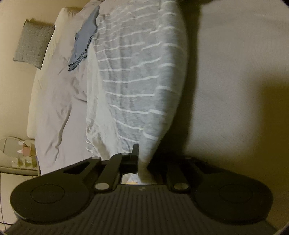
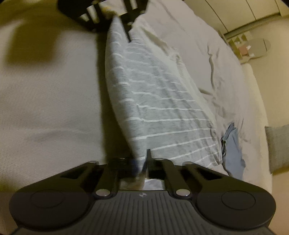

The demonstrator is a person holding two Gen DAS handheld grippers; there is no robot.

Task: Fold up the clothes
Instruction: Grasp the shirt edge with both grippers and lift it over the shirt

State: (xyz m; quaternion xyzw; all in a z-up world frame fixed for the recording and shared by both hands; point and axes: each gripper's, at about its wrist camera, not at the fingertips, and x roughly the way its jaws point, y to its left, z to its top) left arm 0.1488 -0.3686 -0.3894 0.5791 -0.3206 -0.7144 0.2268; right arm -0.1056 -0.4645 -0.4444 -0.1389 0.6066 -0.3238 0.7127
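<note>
striped shirt (image 1: 137, 76) stretched above bed (image 1: 234, 90) | left gripper (image 1: 140, 159) fingers pinch it | right gripper (image 2: 143, 159) fingers pinch it

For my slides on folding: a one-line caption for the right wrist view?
Both grippers, right and left, pinch opposite ends of a grey striped shirt stretched above the bed.

I see soft grey knit shirt (image 1: 137, 76) cloth, matt black plastic on my hand-held gripper (image 2: 143, 162), and crumpled bed (image 2: 207, 54) linen beyond it.
</note>
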